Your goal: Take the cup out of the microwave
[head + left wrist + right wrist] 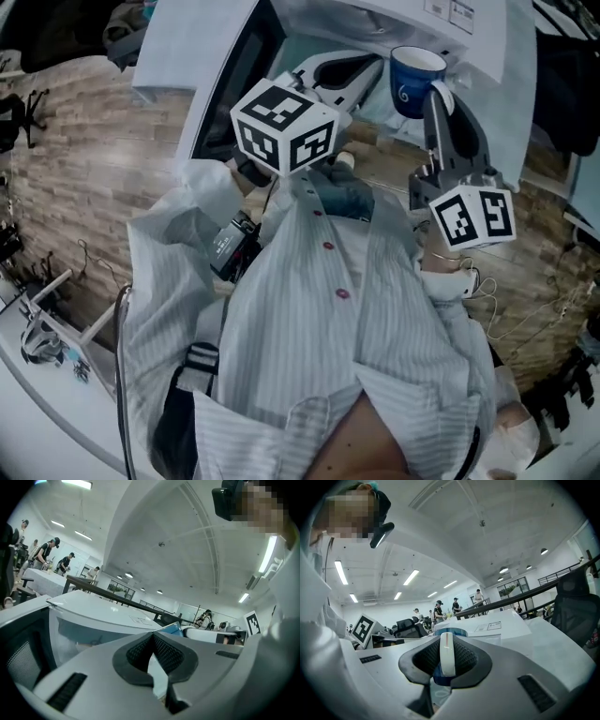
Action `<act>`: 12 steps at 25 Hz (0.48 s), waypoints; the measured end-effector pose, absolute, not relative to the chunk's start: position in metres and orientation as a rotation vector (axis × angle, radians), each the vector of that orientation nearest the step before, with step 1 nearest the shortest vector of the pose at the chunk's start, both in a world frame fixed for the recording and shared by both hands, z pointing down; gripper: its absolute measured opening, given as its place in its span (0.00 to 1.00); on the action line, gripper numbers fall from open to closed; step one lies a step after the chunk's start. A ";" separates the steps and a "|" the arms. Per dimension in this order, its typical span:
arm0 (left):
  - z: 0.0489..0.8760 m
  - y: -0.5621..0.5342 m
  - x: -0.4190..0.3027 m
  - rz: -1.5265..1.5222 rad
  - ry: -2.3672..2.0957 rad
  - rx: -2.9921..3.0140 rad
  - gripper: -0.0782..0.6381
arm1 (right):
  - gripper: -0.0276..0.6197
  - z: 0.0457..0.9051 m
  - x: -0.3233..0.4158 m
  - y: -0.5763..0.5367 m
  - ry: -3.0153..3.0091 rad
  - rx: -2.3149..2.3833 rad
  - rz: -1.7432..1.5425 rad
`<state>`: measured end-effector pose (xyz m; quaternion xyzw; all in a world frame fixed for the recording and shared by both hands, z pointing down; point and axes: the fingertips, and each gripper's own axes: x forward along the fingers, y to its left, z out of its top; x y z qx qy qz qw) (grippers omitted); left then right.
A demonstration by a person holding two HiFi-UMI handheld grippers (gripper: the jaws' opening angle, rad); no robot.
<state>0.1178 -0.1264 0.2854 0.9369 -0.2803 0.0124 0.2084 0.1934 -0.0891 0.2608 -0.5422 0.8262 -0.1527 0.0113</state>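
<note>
Right tool [437, 98] is clamped on the white handle of the blue cup [415, 77], straight ahead at the microwave's [487, 37] open front edge. Left tool [152, 635] is closed, empty, nearer the door [230, 75].

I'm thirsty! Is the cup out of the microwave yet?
Nearly. Done: the microwave door is open, and the right gripper has its jaws shut on the blue cup by its white handle. In hand: the cup hangs at the front of the microwave; I can't tell if it is fully out. Left: pull it clear.
</note>
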 end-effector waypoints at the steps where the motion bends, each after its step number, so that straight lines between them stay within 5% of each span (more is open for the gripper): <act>1: 0.285 -0.124 0.118 0.032 -0.776 2.608 0.12 | 0.16 0.259 0.194 -0.088 2.576 -1.698 -0.468; 12: 0.295 -0.120 0.120 0.090 -0.690 2.620 0.12 | 0.16 0.266 0.191 -0.085 2.561 -1.725 -0.473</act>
